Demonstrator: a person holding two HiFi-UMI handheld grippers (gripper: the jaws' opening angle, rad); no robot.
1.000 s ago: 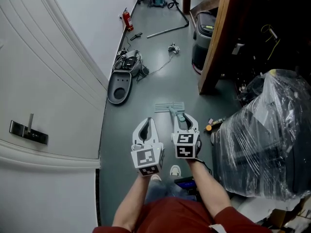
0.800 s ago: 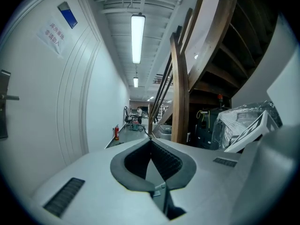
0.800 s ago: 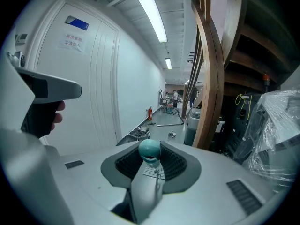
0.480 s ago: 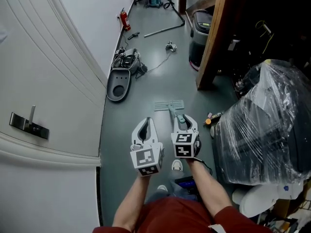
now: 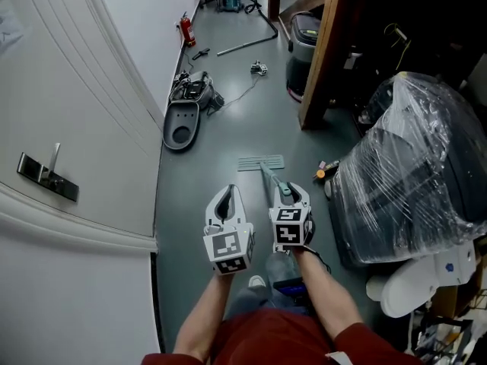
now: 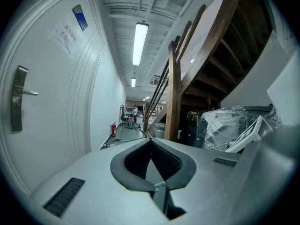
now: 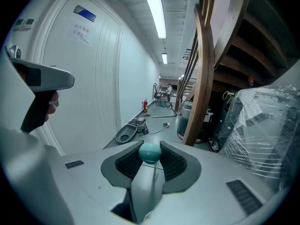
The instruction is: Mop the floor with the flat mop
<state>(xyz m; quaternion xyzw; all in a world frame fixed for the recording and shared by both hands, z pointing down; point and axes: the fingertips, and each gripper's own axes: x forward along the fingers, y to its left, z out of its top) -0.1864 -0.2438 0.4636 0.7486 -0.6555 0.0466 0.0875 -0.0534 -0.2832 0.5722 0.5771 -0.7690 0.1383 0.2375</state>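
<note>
The flat mop's pale rectangular head [image 5: 260,163] lies flat on the grey-green floor ahead of me. Its handle [image 5: 270,178] rises back to my right gripper [image 5: 286,191], which is shut on it. In the right gripper view the grey handle [image 7: 149,182] runs up between the ribbed pads and ends in a teal cap [image 7: 150,152]. My left gripper [image 5: 229,194] hovers beside the right one, left of the handle and apart from it. Its jaws meet at the tips in the left gripper view [image 6: 150,142] with nothing between them.
A white door with a metal handle [image 5: 46,175] fills the left. A grey scoop-shaped housing [image 5: 181,125] and cables lie along the wall, a fire extinguisher [image 5: 185,30] beyond. A wooden post [image 5: 323,52], a bin [image 5: 302,44] and a plastic-wrapped bulk [image 5: 411,166] crowd the right.
The view has drifted, so the floor items sit a little higher and further left. Both grippers keep the same pose, the right one still holding the handle.
</note>
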